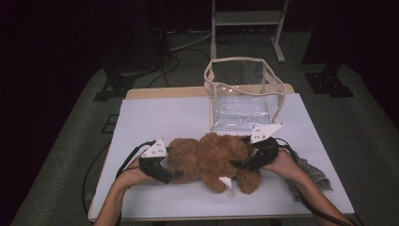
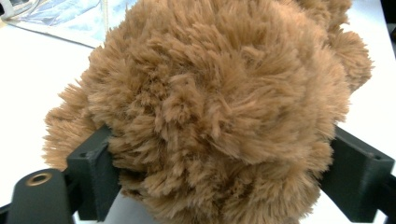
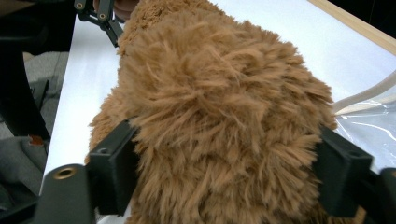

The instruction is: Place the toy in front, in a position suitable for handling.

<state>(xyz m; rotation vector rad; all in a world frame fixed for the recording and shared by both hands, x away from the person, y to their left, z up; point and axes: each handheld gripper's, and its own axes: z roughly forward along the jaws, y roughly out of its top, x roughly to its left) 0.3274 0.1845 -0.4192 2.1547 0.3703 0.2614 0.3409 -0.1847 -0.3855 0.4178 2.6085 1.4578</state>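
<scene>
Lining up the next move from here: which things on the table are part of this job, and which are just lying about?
In the job:
- brown plush bear, flanked by the left gripper and right gripper
- clear bag standing open behind the bear, probably where it goes

Lying about:
- grey cloth at the table's right edge
- white frame on the floor beyond

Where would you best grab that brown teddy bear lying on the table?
At its two ends, one tool from each side: the teddy bear lies lengthwise across the table, and its soft, rounded ends squash between wide jaws, as by the left tool and right tool.
</scene>
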